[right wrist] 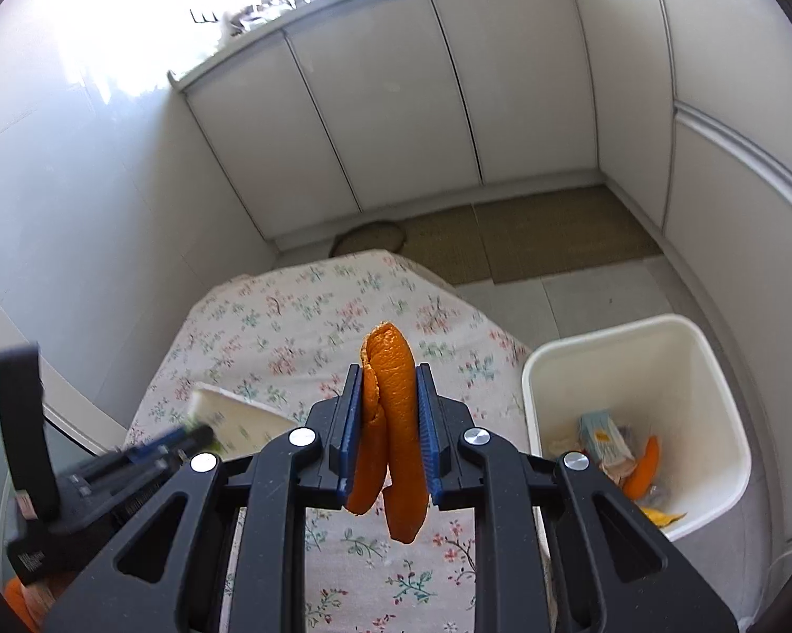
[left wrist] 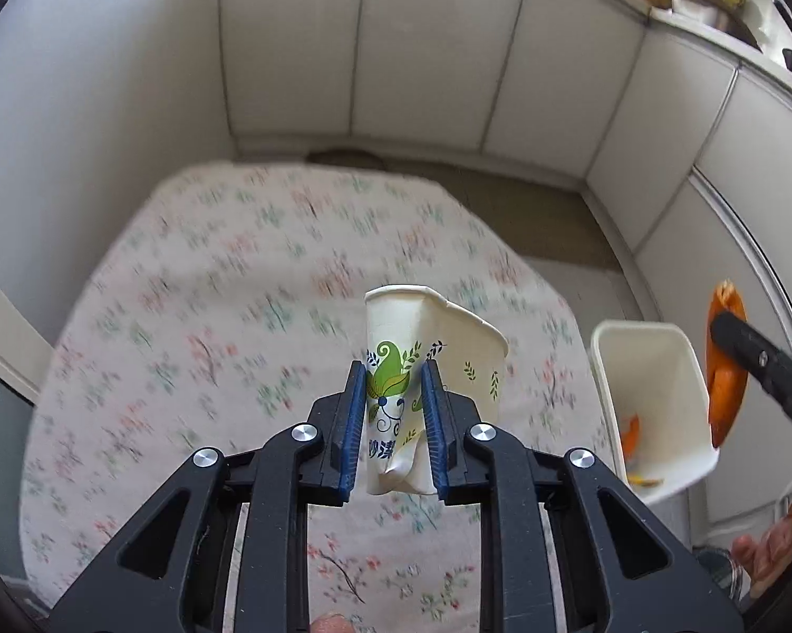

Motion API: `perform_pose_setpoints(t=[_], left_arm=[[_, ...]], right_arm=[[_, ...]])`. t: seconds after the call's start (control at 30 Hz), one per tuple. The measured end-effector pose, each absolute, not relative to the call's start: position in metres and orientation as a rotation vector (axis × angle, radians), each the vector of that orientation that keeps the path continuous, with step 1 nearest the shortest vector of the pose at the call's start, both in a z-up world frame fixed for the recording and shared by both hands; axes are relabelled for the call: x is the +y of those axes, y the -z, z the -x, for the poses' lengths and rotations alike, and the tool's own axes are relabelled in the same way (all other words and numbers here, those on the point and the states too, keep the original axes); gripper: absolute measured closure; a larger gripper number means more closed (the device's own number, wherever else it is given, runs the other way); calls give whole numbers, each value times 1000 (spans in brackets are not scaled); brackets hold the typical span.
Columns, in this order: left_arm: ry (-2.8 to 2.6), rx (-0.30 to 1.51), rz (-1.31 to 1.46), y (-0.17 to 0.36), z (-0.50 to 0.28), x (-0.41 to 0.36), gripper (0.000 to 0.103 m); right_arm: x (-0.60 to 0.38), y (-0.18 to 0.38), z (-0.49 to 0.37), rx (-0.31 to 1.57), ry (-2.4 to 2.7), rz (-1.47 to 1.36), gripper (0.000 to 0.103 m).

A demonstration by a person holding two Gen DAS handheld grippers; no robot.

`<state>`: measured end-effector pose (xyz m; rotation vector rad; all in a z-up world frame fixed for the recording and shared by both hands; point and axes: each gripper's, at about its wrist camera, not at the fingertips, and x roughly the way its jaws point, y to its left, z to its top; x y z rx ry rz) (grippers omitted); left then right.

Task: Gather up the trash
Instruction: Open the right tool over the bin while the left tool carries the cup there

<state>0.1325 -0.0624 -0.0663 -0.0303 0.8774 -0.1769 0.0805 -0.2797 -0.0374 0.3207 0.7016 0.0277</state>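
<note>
My left gripper (left wrist: 393, 387) is shut on a crushed paper cup (left wrist: 427, 364) with green leaf print, held above the floral-cloth table (left wrist: 211, 316). My right gripper (right wrist: 390, 387) is shut on a folded orange peel (right wrist: 393, 422), held above the table's right part. The peel (left wrist: 725, 364) and the right gripper also show at the far right of the left wrist view, beside the white trash bin (left wrist: 654, 401). The bin (right wrist: 644, 411) stands on the floor right of the table and holds peel pieces and a small carton (right wrist: 604, 435). The left gripper with the cup (right wrist: 232, 422) shows blurred at the right wrist view's lower left.
White cabinet doors (right wrist: 396, 105) line the back and right walls. A brown mat (right wrist: 528, 232) lies on the floor behind the table. A countertop (left wrist: 702, 5) with dishes and food runs at the upper right. A white wall (left wrist: 79, 132) borders the table's left.
</note>
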Motion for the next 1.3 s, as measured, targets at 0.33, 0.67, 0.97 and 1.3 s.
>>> perform_pose_setpoints(t=[0.33, 0.67, 0.97, 1.3], left_arm=[[194, 731, 55, 14, -125, -79, 82], [292, 678, 18, -7, -107, -133, 82], [356, 671, -39, -9, -97, -186, 82], [428, 677, -93, -5, -94, -246, 82]], right_arm=[[-299, 15, -69, 619, 50, -254, 83], [-358, 23, -58, 614, 179, -254, 83], [-414, 48, -61, 675, 280, -273, 81], [-460, 72, -53, 727, 368, -315, 39]])
